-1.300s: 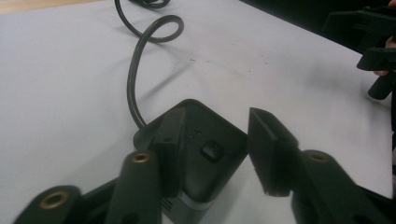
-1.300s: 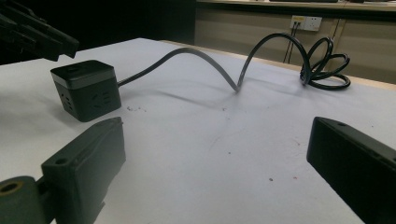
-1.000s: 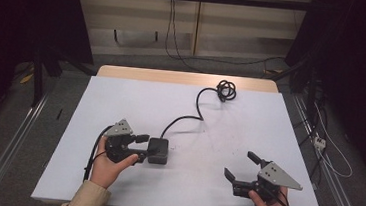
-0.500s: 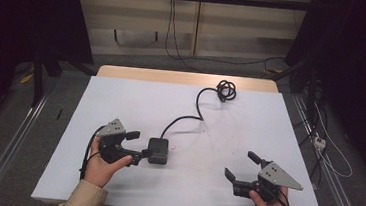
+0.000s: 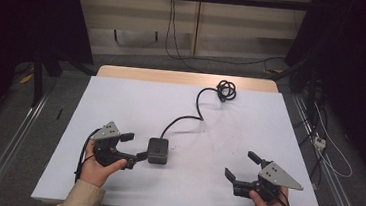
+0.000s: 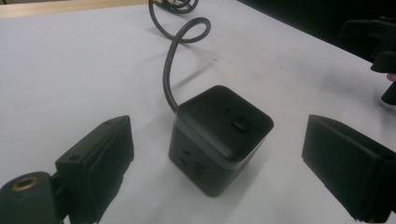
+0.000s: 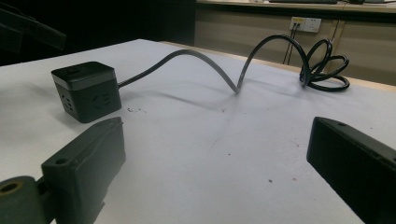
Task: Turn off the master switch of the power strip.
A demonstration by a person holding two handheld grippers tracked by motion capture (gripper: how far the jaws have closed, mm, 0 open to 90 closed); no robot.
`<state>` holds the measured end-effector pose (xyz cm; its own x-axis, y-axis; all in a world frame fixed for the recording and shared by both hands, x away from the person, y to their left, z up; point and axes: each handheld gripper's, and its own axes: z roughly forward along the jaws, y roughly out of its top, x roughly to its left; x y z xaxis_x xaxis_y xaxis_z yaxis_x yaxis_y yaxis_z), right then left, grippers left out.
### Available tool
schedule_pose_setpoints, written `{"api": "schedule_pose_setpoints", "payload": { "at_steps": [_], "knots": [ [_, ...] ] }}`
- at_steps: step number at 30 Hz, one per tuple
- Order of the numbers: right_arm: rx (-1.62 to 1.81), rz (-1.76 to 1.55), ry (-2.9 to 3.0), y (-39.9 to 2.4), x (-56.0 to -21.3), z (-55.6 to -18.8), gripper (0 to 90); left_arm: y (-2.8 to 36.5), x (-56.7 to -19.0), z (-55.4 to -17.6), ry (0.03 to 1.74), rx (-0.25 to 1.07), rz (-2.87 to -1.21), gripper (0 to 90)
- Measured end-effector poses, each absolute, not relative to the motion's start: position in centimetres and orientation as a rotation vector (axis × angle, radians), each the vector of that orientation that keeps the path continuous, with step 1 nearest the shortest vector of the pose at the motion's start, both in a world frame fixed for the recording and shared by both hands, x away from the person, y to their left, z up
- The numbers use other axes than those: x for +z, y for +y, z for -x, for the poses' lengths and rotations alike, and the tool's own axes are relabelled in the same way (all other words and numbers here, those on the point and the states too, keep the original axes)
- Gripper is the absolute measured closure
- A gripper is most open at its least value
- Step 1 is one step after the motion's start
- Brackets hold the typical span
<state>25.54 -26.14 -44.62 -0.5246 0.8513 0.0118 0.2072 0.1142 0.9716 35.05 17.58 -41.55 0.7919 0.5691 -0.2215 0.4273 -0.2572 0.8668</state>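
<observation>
From above, my left gripper [image 5: 136,146] has just been opening; the power cube [image 5: 158,150] sits just ahead, released. Left gripper view: jaws wide, cube [image 6: 219,137] between them untouched. Right gripper view: my jaws spread, empty, waiting; cube [image 7: 86,91] far left, cord [image 7: 322,60] coiled beyond.

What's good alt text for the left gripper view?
A black cube socket sits on a white table between the left tongs' open jaws, which touch neither side. Its dark cord curls away toward the far edge.
</observation>
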Motion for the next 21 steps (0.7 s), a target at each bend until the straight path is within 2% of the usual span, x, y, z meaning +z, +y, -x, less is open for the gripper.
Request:
{"api": "schedule_pose_setpoints", "payload": {
  "at_steps": [21],
  "knots": [
    [1.443,-1.027,1.814,-26.2,-44.5,-25.5,4.0,20.1,-42.1,-34.9,0.767,0.213,-1.897,7.9]
  ]
}}
